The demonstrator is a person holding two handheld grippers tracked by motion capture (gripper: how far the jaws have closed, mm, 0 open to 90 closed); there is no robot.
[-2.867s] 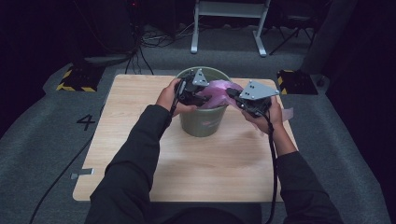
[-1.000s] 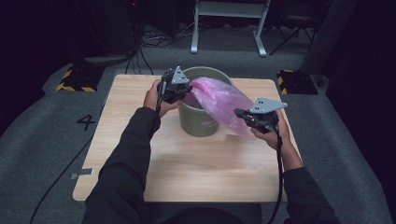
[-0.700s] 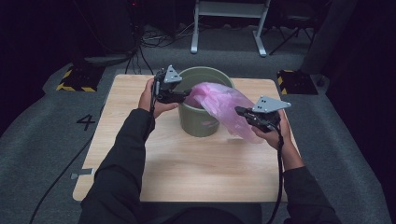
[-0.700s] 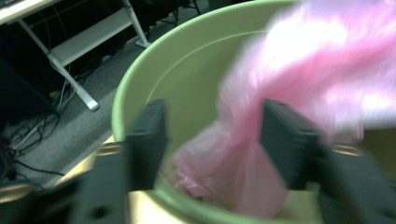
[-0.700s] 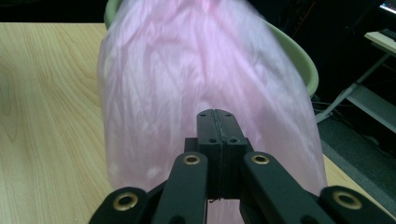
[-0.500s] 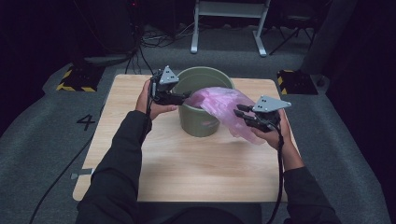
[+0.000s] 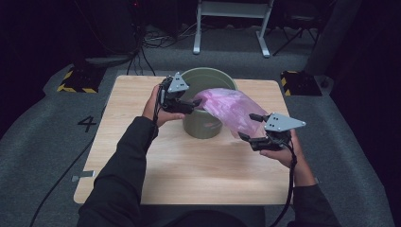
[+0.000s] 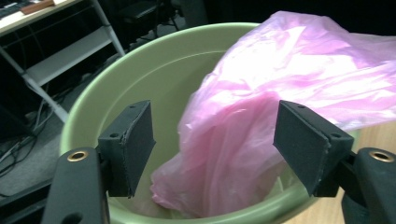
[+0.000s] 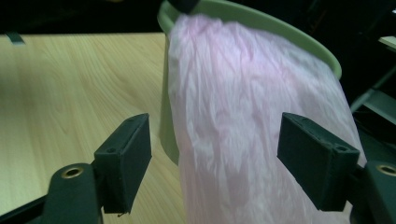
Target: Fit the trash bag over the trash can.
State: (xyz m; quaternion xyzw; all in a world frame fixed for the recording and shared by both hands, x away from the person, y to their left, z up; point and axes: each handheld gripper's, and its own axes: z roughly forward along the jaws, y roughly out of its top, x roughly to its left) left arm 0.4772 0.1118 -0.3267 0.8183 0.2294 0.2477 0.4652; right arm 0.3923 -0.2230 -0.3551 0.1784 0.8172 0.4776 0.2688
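Left gripper [image 7: 193, 105] sits far left, right gripper [image 7: 250, 127] near right; both have just been opening, jaws wide, pads pressing nothing.

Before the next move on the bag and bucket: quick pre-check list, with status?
1. Left gripper open, its jaws having just been opening; thin pink plastic bag lies beyond the fingers, not pinched: ok.
2. Right gripper open, its jaws having just been opening; bag beyond the fingers, not pinched: ok.
3. Bag seated in the round green plastic bucket: not ok, one end is inside and the rest drapes over the rim toward the right gripper.
4. Bucket upright on the light wooden table: ok.
5. Bag mouth opened up: cannot tell.
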